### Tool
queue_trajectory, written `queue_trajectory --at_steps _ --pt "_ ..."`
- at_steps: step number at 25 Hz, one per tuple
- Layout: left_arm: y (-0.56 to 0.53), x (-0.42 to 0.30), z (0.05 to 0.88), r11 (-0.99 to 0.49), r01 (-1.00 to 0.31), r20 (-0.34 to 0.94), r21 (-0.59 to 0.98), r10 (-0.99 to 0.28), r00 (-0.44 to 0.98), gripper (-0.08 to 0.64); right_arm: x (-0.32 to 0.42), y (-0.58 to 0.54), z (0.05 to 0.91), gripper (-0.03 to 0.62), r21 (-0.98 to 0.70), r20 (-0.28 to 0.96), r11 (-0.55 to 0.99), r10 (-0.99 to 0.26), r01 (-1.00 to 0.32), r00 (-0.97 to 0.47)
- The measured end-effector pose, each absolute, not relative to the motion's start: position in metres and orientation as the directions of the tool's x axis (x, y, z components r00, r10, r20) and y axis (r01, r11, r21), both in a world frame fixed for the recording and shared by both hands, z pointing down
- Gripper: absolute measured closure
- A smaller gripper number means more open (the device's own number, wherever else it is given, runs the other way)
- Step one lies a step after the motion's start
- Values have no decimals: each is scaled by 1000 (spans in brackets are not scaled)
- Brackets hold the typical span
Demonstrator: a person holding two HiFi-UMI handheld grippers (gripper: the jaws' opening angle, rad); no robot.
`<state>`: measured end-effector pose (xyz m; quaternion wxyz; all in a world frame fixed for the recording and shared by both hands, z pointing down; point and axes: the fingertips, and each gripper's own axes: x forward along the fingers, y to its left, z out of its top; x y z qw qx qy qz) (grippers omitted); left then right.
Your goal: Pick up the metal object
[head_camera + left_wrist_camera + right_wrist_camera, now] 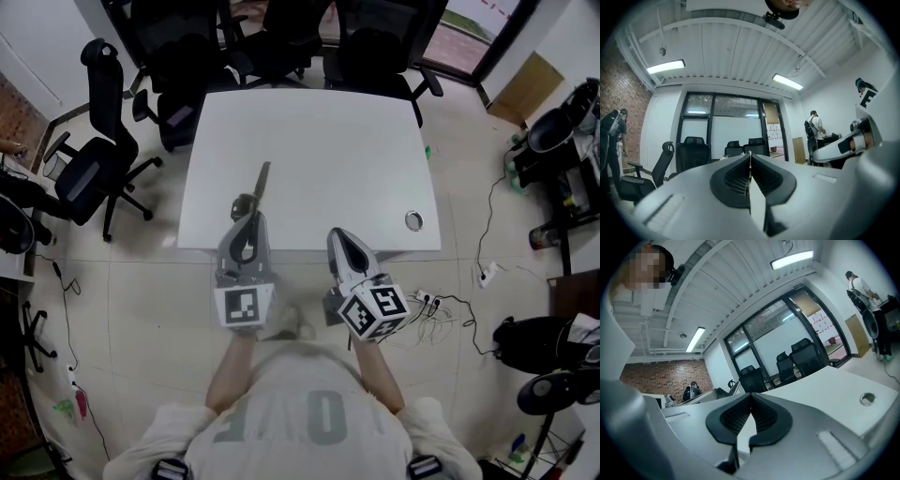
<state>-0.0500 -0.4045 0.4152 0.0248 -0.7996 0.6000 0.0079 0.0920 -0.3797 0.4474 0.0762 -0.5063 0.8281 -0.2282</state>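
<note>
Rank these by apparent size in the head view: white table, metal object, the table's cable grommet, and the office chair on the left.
Largest to smallest:
1. white table
2. office chair
3. metal object
4. cable grommet

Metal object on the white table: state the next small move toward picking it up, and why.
Probably open the left tool. Its jaws are shut with nothing between them, and the metal object lies flat on the table just beyond its tips, farther from the right tool.
</note>
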Motion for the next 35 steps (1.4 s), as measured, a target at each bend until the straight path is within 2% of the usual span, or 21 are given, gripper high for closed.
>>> queue_trajectory --at_steps 6,10,15,20,27,31,35 --pt "-403 -71 439 -294 -955 -32 -29 -955 295 553 89 -366 478 578 -515 168 357 -849 -779 -500" --pt "-404 -79 448 -310 -950 -22 -21 -950 311 553 91 -364 471 578 -517 133 323 -884 -793 -447" --pt "-371 -99 437 -286 -958 -75 12 -956 284 554 68 -318 470 578 -534 96 332 -890 -778 -446" --pt "-282 -90 450 -302 -953 -64 17 -952 300 554 76 -222 475 578 -525 78 333 -898 -783 -434" --pt "-85 -67 451 -342 -940 -90 12 -936 340 552 100 -29 483 579 -529 20 332 -915 -781 -402" --pt "1 -73 428 -330 -943 -55 35 -943 328 553 94 52 453 579 -537 2 348 -911 -768 -413" --pt "54 -88 390 -337 -941 -97 31 -938 333 554 69 100 412 579 -487 -45 416 -890 -768 -454"
